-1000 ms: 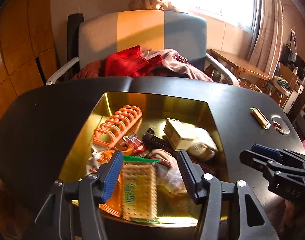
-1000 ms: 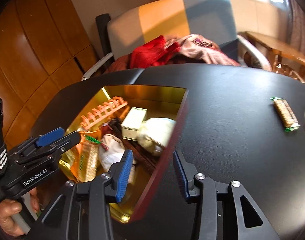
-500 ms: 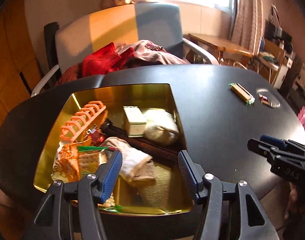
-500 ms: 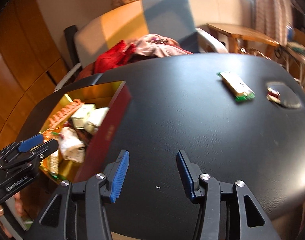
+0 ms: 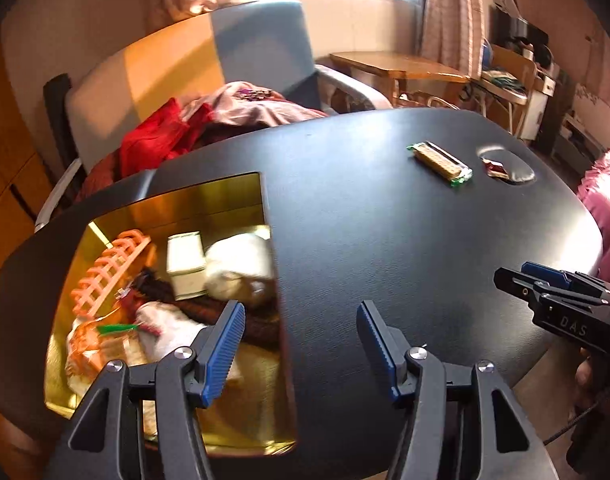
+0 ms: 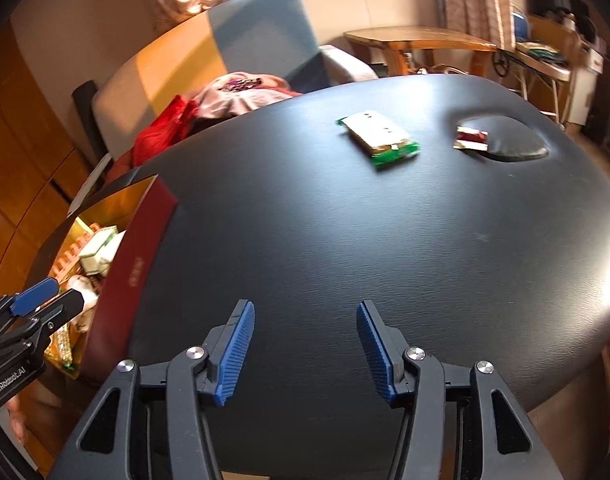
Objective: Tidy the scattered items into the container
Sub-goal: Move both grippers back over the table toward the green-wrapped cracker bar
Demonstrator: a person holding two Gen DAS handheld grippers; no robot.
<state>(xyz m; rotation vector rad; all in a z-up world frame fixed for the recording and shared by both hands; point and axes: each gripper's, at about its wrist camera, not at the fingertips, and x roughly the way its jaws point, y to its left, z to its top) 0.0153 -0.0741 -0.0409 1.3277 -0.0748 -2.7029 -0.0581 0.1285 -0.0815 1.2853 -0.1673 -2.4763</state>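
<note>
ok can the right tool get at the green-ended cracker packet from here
Probably yes: the open right tool faces the green-ended cracker packet across bare black table, nothing between them.

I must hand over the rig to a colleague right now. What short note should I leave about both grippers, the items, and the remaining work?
Left gripper: open, empty, over the right wall of the gold box.
Right gripper: open, empty, above bare black table, facing the leftover items.
Done: box already holds the orange rack, a small white carton, socks and snack packs.
Left: the green-ended cracker pack and the small red packet beside the table's oval dent, both at the far side. The right gripper looks better placed to take them.
</note>
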